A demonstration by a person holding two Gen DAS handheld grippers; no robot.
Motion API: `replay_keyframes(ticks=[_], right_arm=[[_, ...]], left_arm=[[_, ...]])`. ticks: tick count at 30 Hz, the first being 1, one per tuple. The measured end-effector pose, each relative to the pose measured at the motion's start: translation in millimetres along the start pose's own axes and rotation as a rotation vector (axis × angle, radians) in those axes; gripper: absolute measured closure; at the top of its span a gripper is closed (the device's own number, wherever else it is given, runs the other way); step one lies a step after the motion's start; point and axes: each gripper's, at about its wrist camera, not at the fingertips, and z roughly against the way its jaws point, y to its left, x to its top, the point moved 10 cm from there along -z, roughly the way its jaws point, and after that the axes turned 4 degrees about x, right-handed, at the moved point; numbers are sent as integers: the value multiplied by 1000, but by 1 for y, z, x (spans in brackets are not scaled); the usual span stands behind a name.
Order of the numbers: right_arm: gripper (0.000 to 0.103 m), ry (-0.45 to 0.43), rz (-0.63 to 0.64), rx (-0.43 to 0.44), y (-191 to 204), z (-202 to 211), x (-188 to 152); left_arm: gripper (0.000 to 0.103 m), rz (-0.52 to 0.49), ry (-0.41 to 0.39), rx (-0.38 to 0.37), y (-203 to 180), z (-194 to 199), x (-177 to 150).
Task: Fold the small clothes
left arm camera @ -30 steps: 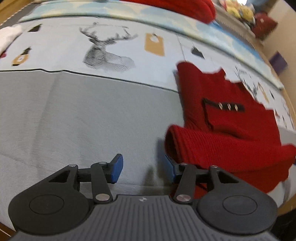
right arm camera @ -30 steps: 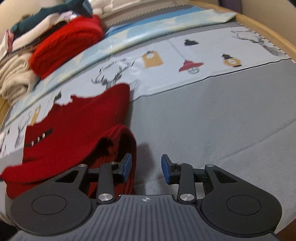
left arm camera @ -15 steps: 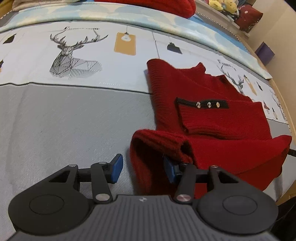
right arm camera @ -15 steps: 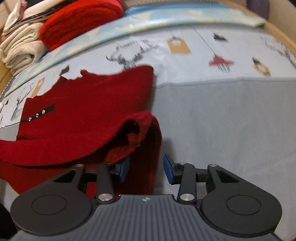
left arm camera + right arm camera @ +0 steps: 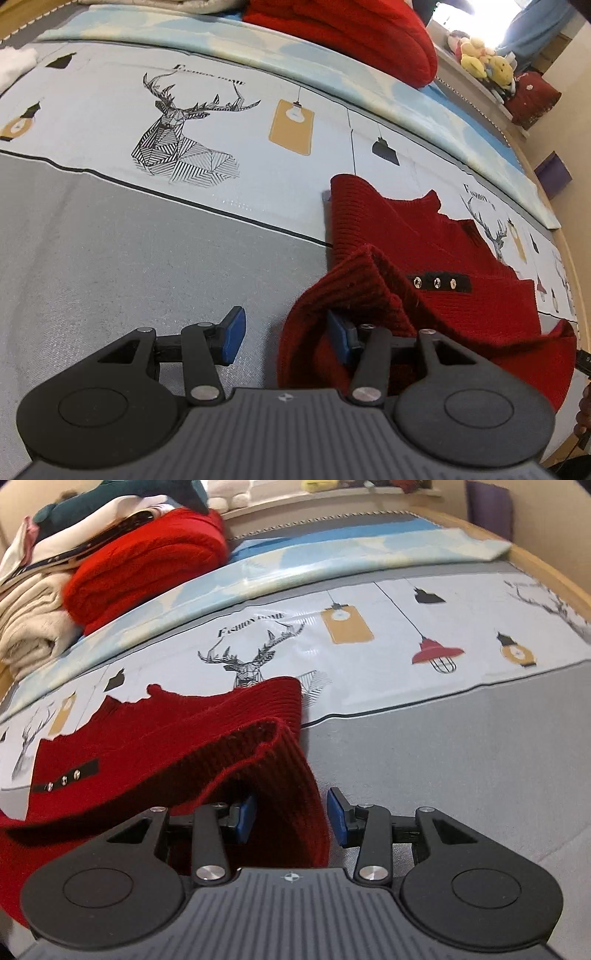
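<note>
Sweater (image 5: pixel 388 229), red knit, on grey-and-print bed cover (image 5: pixel 147 258); over the past second its hem was lifted toward the black button tab (image 5: pixel 436 283), so the bottom fold is half made. Left gripper (image 5: pixel 285 336) part open, hem draped over one finger. Right gripper (image 5: pixel 291 819) has hem between its jaws, grip unclear; hem's lower edge hidden behind both gripper bodies.

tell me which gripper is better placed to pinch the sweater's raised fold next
Right, probably: the red sweater's raised fold sits between the right gripper's pads, while the left gripper has mostly bare cloth between its pads.
</note>
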Motion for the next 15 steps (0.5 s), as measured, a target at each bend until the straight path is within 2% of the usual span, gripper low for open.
replay_keyframes(ticks=[4, 7, 15], right_arm=[[56, 20, 29, 14, 6, -6, -2], [54, 27, 33, 17, 7, -11, -2], [54, -10, -45, 15, 1, -15, 11]], left_arm=[[49, -41, 51, -21, -8, -8, -7], [49, -69, 57, -30, -16, -13, -9], [49, 56, 20, -72, -15, -20, 9]])
